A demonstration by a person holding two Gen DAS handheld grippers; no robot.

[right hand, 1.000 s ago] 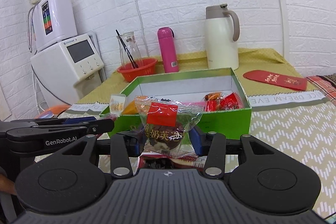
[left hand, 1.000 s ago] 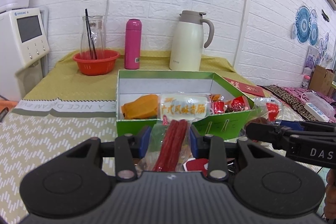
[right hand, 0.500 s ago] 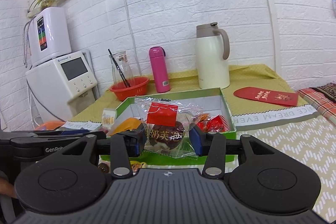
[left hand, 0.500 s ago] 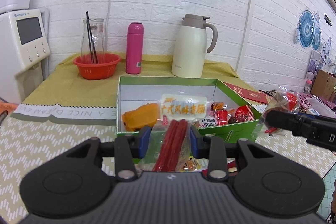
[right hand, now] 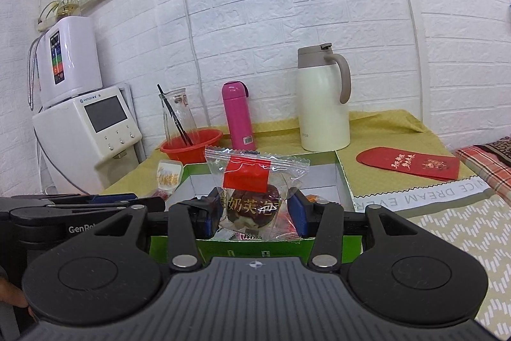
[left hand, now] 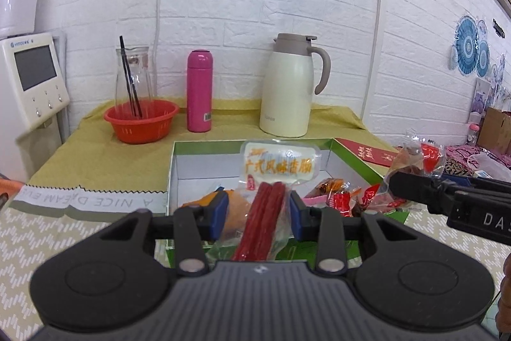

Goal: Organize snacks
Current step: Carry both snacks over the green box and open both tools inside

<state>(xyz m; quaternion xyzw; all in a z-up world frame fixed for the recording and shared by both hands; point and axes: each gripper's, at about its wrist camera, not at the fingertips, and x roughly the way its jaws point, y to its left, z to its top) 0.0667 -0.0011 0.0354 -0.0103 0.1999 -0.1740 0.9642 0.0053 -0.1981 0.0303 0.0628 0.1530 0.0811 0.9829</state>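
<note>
left claw (left hand: pixel 255 214): clamped on the sausage packet (left hand: pixel 271 197); the two red sticks stand between the blue pads, the label end flops up and away from us.
right claw (right hand: pixel 257 213): clamped on the clear pastry packet (right hand: pixel 255 190), red label up, dark pastry between the pads.
change: a second ago both packets sat low at the box's near wall. Now we see both raised and carried further over the green box (right hand: pixel 346 184); the sausage label reaches up across the far wall in the left view.
box contents: orange packet (left hand: pixel 236 206) on the left, red wrapped sweets (left hand: pixel 345 198) on the right, bare white floor at the far side.
right claw, seen from left: it comes in from the right beside the box, pastry packet at its tip.
meaning: we judge both snacks are on their way in, neither released yet.
next: we'd drop them on the bare far floor, one at a time so the claws don't clash.
surface (right hand: pixel 447 229): jug, pink flask and red bowl stand well behind the box, out of our way.
</note>
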